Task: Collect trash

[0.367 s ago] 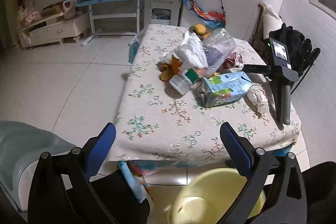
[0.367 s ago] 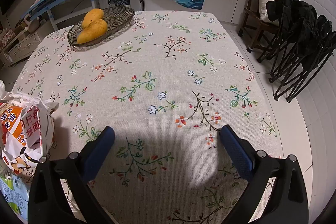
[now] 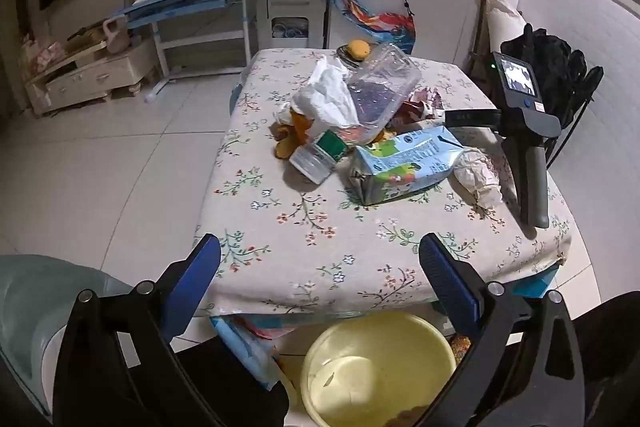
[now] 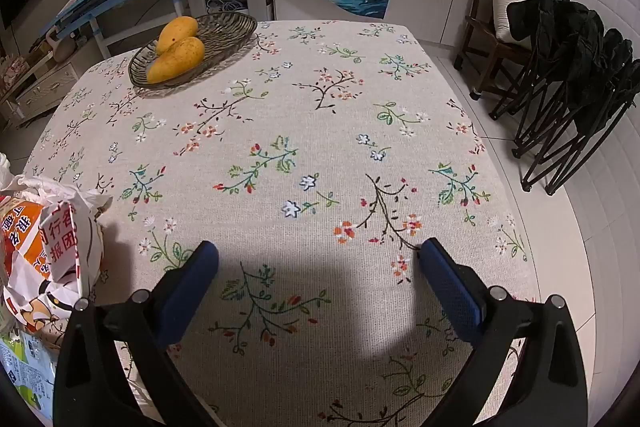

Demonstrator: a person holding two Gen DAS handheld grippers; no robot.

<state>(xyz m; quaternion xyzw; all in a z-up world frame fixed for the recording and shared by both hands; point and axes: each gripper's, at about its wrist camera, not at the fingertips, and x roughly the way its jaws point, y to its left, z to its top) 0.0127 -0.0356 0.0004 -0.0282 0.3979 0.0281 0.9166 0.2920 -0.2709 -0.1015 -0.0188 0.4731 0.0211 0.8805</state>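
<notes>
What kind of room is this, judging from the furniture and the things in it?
Probably a living or dining room in a home: a table with a flowered tablecloth, a basket of mangoes on it, and a child's study desk stacked with books against the wall.

Your tablecloth (image 4: 320, 131) is beige, printed with small sprigs — green leaves, orange, red and white blossoms on dark twigs. Your gripper pads (image 3: 448, 283) are deep blue on black frames. The carton (image 3: 404, 163) you see is pale blue and white with green patches; the small bottle (image 3: 318, 157) is clear with a green label. The crumpled bag (image 4: 44, 259) shows orange and white with red characters. Two mangoes (image 4: 176, 55) glow yellow-orange in a dark wire basket (image 4: 224, 35) — and the basin (image 3: 376, 367) below is pale yellow.
</notes>
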